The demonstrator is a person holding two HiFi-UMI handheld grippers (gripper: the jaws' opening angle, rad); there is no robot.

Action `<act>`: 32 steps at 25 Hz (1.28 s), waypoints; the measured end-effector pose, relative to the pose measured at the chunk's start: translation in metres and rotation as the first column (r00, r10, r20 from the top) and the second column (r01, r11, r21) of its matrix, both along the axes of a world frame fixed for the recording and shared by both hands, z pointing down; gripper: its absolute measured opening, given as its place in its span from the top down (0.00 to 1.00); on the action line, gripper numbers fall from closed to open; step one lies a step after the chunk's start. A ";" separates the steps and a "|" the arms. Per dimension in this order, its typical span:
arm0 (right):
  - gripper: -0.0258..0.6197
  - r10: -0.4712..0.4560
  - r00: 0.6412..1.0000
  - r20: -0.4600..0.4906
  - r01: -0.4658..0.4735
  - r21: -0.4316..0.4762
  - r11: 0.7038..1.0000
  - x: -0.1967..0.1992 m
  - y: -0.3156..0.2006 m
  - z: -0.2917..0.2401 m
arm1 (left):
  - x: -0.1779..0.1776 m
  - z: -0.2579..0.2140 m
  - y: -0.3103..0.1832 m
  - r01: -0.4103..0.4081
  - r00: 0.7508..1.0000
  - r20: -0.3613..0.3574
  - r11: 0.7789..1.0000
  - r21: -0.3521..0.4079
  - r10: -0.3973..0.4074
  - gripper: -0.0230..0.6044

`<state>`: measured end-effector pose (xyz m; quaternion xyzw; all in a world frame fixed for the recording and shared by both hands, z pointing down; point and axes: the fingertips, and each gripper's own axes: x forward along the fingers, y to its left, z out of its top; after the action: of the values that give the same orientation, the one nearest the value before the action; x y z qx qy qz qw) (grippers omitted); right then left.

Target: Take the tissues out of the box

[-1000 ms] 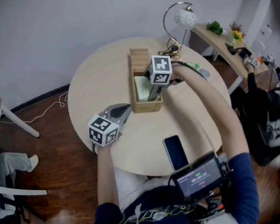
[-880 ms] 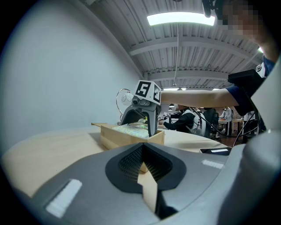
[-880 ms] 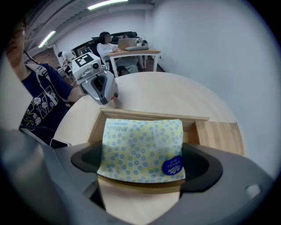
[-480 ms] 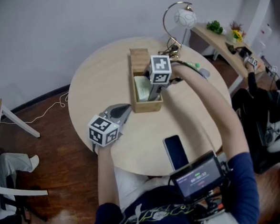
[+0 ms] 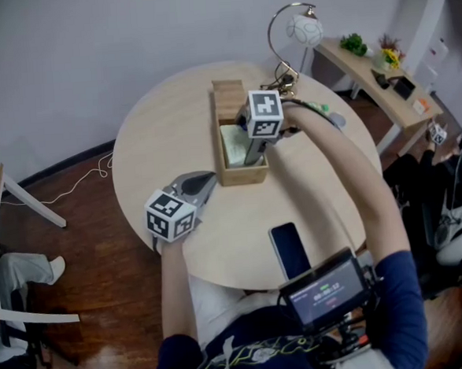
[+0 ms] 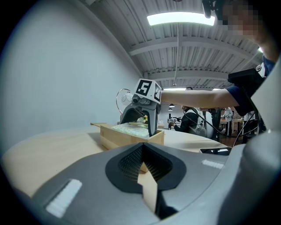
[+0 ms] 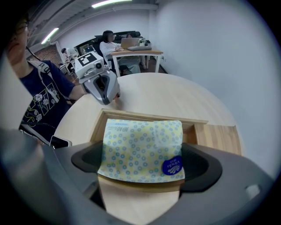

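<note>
A light wooden box (image 5: 234, 176) stands open at the middle of the round table (image 5: 156, 130). Inside lies a yellow tissue pack (image 7: 140, 149) with blue ring print, its top level with the rim (image 6: 129, 127). My right gripper (image 5: 249, 156) reaches down into the box, and its jaws are shut on the pack's two sides (image 7: 140, 176). My left gripper (image 5: 199, 186) rests shut and empty on the table near the front left edge, pointing at the box (image 6: 114, 137).
The box's lid (image 5: 228, 93) lies flat behind the box. A black phone (image 5: 289, 250) lies near the table's front edge. A ring-shaped lamp (image 5: 295, 33) stands at the back right. People sit at desks further off.
</note>
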<state>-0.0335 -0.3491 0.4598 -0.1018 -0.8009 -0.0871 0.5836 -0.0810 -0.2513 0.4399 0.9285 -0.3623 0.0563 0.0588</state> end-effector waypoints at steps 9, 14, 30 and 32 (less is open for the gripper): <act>0.13 -0.030 0.999 0.019 0.030 0.029 0.999 -0.004 -0.001 -0.016 | 0.001 -0.001 -0.001 0.000 1.000 0.000 1.000 0.001 0.000 0.96; 0.13 -0.036 0.999 0.037 0.034 0.045 0.998 -0.005 -0.002 -0.031 | 0.001 -0.001 -0.001 0.000 1.000 0.000 1.000 0.000 0.000 0.96; 0.14 -0.071 0.990 0.125 0.063 0.073 0.995 -0.009 0.012 -0.102 | 0.001 -0.001 -0.001 0.000 1.000 0.001 1.000 0.000 0.000 0.96; 0.14 -0.078 0.992 0.104 0.070 0.084 0.994 -0.005 0.015 -0.107 | 0.001 -0.002 -0.002 0.001 1.000 0.000 1.000 -0.001 -0.001 0.96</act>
<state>-0.0388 -0.3340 0.3527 -0.1031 -0.8225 -0.1459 0.5400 -0.0798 -0.2528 0.4381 0.9282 -0.3628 0.0565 0.0594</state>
